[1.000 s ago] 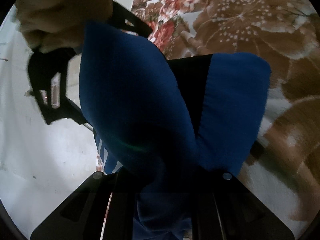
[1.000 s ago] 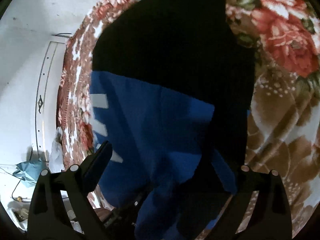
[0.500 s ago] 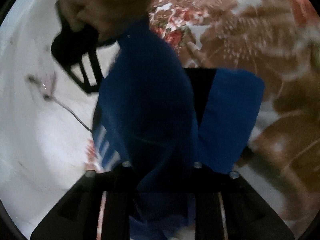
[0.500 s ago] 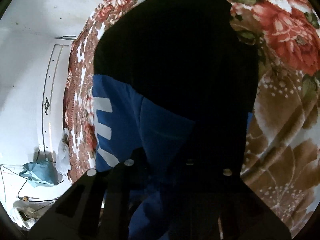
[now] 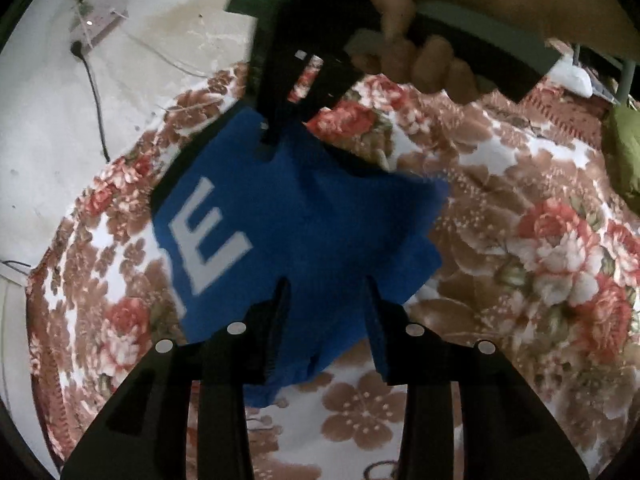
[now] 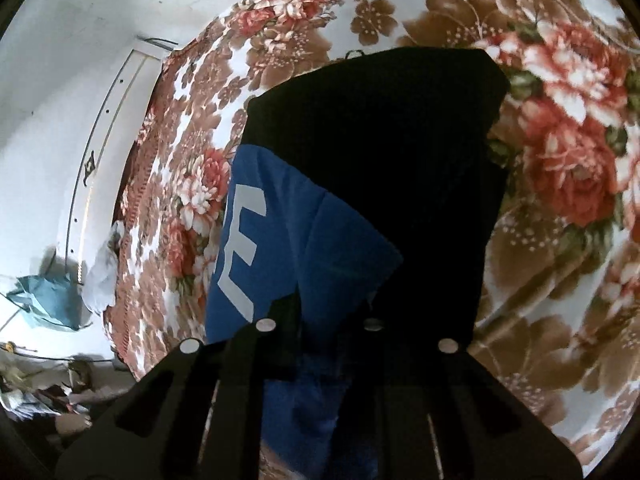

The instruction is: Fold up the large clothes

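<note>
Lifting higher than a second ago, your right gripper (image 6: pixel 332 320) is pinching the blue-and-black garment (image 5: pixel 304 232); left gripper (image 5: pixel 326 312) jaws are opening around its hanging fold.

black fingers (image 5: pixel 376 328), silver screws (four) (image 5: pixel 237 328)

Both pictures are dim and a bit blurry. The round lens bends the edges, and corners go black.
</note>
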